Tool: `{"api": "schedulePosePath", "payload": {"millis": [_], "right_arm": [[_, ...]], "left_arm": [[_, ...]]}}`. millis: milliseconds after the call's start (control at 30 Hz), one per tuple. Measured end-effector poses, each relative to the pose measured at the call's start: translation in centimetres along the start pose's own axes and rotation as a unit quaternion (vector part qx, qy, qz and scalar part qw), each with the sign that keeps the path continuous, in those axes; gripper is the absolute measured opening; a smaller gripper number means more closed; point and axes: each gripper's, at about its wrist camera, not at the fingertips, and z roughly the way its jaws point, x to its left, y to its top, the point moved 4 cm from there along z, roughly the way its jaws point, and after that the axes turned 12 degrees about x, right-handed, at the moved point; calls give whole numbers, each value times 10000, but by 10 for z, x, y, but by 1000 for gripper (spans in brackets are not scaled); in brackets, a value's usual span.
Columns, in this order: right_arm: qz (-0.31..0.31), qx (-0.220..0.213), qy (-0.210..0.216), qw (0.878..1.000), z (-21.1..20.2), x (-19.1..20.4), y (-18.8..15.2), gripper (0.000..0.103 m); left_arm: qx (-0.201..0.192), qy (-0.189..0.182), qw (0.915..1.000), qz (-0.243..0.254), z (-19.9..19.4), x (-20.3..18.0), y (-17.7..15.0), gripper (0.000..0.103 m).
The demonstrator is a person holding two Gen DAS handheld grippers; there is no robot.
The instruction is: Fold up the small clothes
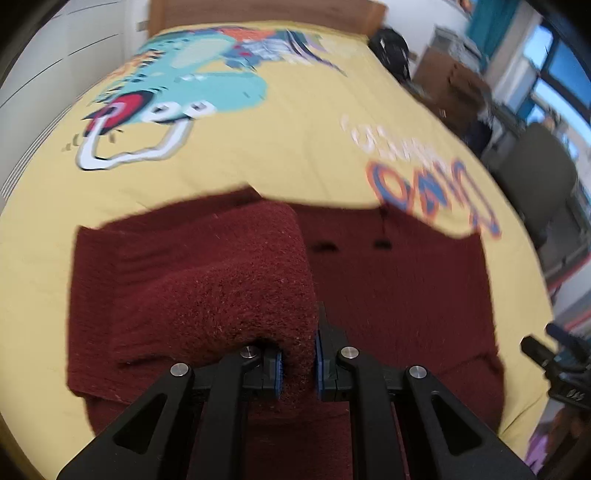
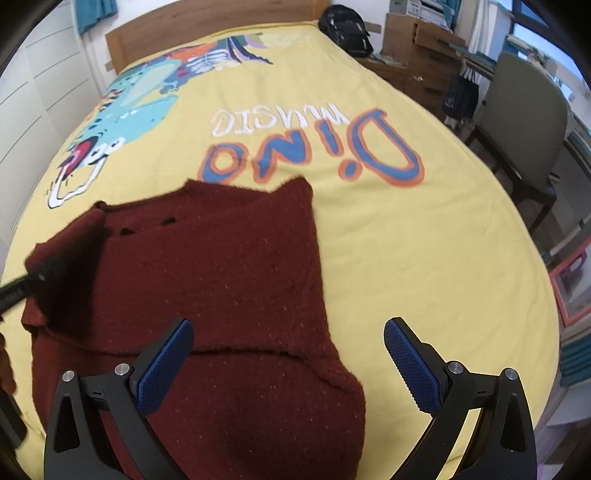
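A dark red knitted sweater [image 1: 399, 288] lies spread on the yellow bedspread [image 1: 288, 147]. My left gripper [image 1: 298, 371] is shut on a lifted fold of the sweater, a sleeve-like part [image 1: 229, 295] that arches over the body of the garment. In the right wrist view the sweater [image 2: 221, 273] fills the lower left, its right sleeve folded inward. My right gripper [image 2: 288, 365] hangs open above the sweater's near right part, nothing between its blue pads [image 2: 166, 369]. The left gripper [image 2: 33, 280] shows there as a dark blur at the sweater's left edge.
The bedspread [image 2: 406, 240] bears a dinosaur print and large lettering. A wooden headboard [image 2: 207, 26] stands at the far end. To the right of the bed are a grey chair [image 2: 524, 125], a black bag [image 2: 347, 29] and wooden shelving [image 2: 424, 55].
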Motion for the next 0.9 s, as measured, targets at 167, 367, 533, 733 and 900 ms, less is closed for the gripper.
{"api": "schedulePosePath", "payload": {"millis": [167, 367, 533, 733, 900], "right_arm": [[248, 243, 105, 9993, 21, -6, -18, 102], [339, 445, 166, 9983, 37, -8, -36, 102], [460, 450, 279, 9975, 36, -11, -43, 102], [436, 435, 272, 9977, 30, -13, -46, 102], [472, 405, 300, 9976, 26, -16, -48, 103]], "left_arm": [[362, 275, 9989, 145, 42, -11, -21, 10], [429, 412, 9982, 124, 56, -5, -28, 11], [477, 478, 9976, 135, 57, -3, -27, 13], [614, 531, 9966, 148, 53, -4, -31, 35], [817, 380, 9958, 146, 42, -5, -39, 72]]}}
